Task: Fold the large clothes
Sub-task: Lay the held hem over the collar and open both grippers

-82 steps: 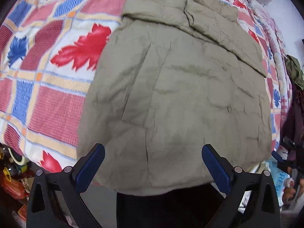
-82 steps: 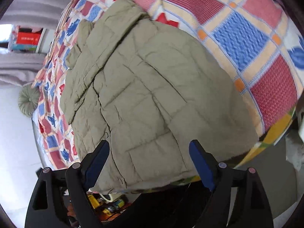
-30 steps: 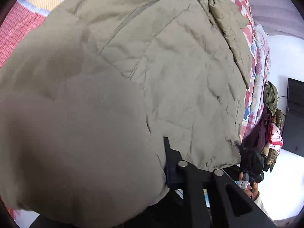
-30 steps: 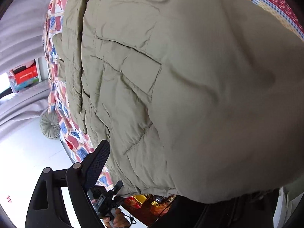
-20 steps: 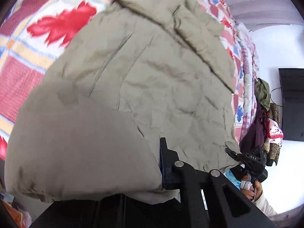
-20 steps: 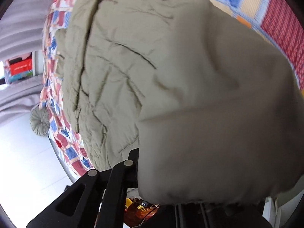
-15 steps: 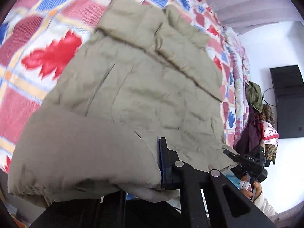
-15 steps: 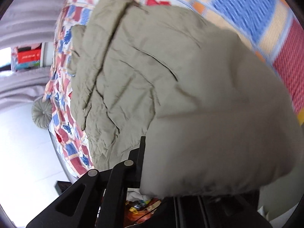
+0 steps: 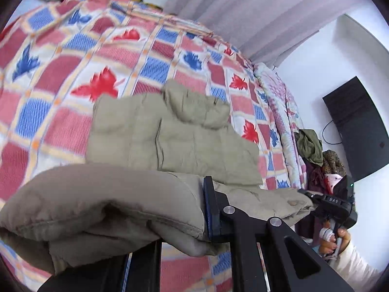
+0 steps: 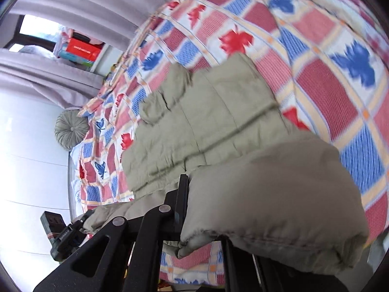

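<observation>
Because the olive quilted jacket [image 9: 170, 136] is puffy and soft, I judge it will handle as a light but bulky thing: it sags and billows between grips, and its smooth shell may slip. One jacket only is in sight, lying on the patterned bedspread [image 9: 60, 56] with its collar end flat on the bed and its near hem lifted. Two tools hold that hem, one at each corner. The left tool [image 9: 206, 209] is closed on a thick roll of the hem (only one of its fingers shows, the other is buried in cloth). The right tool [image 10: 182, 209] is likewise clamped on its corner, the padding bulging over it. Grips at the two hem corners, taken deep into the padding and not at the thin edge, look the safest hold, in my view, since a shallow pinch on this filling could pull free. Beside the bed lie one round cushion [image 10: 70, 129] and a heap of other clothes [image 9: 313, 150].
</observation>
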Tool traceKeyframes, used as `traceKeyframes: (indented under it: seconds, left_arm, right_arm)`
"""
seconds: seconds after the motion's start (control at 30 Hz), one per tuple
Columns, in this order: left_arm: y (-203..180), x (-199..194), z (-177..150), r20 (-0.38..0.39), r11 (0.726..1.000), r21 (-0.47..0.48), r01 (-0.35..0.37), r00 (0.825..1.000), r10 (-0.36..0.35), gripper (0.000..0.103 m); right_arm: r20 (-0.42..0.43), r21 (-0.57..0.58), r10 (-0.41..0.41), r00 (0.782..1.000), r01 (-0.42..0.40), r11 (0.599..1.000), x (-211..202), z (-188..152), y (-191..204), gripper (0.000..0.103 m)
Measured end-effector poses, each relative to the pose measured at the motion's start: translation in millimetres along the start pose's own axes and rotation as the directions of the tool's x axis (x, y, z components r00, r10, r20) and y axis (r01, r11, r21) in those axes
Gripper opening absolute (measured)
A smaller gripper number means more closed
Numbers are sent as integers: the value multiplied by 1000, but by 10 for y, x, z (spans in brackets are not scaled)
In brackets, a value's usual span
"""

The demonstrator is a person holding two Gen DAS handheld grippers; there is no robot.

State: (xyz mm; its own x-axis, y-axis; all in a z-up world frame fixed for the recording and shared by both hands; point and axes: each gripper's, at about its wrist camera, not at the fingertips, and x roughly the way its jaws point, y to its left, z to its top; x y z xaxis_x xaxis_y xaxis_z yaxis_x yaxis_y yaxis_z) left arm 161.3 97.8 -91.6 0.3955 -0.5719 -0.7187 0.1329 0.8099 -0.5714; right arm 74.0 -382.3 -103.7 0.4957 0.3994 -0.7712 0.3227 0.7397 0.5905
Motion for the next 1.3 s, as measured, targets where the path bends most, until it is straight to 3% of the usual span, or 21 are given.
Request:
traceKeyframes:
  seconds: [0.27,0.47,0.63,0.87,1.13,1.23,1.27,1.3]
  left_arm:
    - [-167,335,889,120,992,111,-60,992,46,15]
    - [66,879,1351,149,989,69,-130,982,118,15]
    - [374,1474,1472,110,982,26,-187,977,183,15]
    - [721,2225,1405,54,968,-9,-250,967,250,15]
    - [839,2496,1393,28,950,-57,-306,951,308,15]
    - [745,2424,1399,38,937,-19,-350,936,350,16]
    - [704,2380,1399,45,933,3,-361,932,360,20]
    - [677,2337,1399,51,930,14,-367,929,366,40]
  right_arm:
    - [98,-147,-37,995,51,988,246,886,566,6]
    - [135,-181,-54,989,78,980,769,1483,751,6]
    - [126,-161,-107,986,127,979,1321,1700,660,6]
    - [87,-128,-206,975,216,968,2032,1728,271,6]
    - [86,-76,-207,975,213,974,2310,1707,43,7]
    - [69,-75,-204,977,209,975,2282,1728,58,9]
    - [64,-78,-197,978,202,976,2254,1740,64,10]
    - [62,-82,-187,980,192,978,2215,1753,72,11]
